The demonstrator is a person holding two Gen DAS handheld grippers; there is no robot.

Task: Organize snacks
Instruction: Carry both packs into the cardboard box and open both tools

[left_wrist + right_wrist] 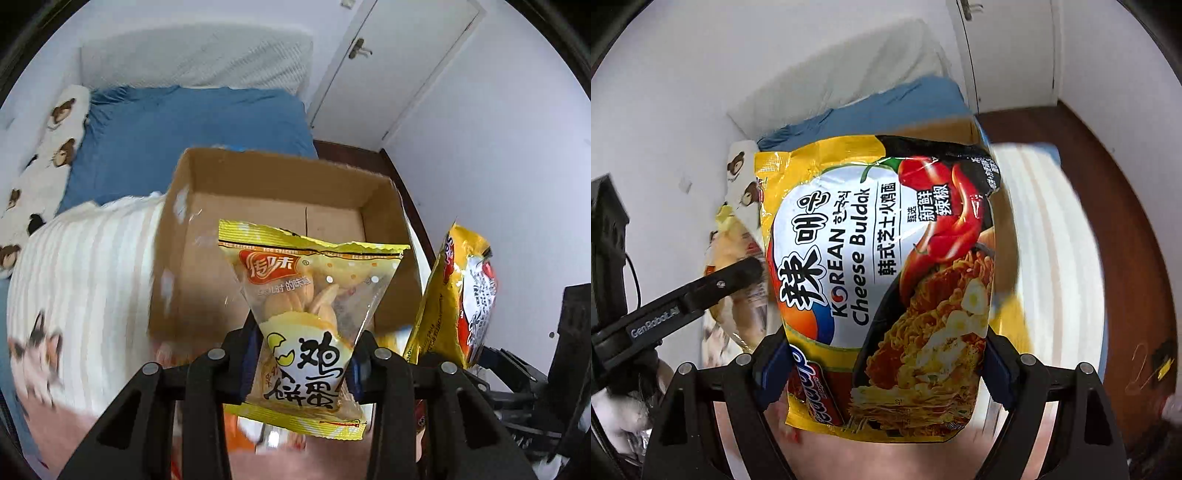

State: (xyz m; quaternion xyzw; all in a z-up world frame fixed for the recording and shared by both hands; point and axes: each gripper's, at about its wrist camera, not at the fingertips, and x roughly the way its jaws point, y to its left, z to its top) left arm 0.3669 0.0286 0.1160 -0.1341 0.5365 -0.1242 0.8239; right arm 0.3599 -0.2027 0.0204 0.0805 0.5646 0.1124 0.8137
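Two packets are held at once, one in each gripper. The left gripper (301,363) has its jaws pinching the lower half of an egg-cracker packet (308,321), the film squeezed into a waist between the blue pads so the top flares out wide above them. The right gripper (886,363) has its jaws pressed against the two side edges of a Cheese Buldak noodle packet (882,280), held upright, its top seal toward the far wall.

Just beyond the egg-cracker packet sits an open cardboard box (207,236), resting on a striped blanket (85,266) on the bed; what shows of its floor looks bare. The cracker packet hangs over the near rim, partly over the opening. The noodle packet hangs to the right of the box, apparently outside its right wall.

The step in hand seems to be dropping both snacks into the box. To do it well, carry the cracker packet further over the opening and low before spreading the jaws, so the brittle crackers settle rather than fall. Lay it toward one side, leaving room. The noodle packet is wide and stiff; bring it inward over the right wall first, tip it flat or stand it along a wall, then release. Moving one gripper at a time would avoid the two colliding above the box.
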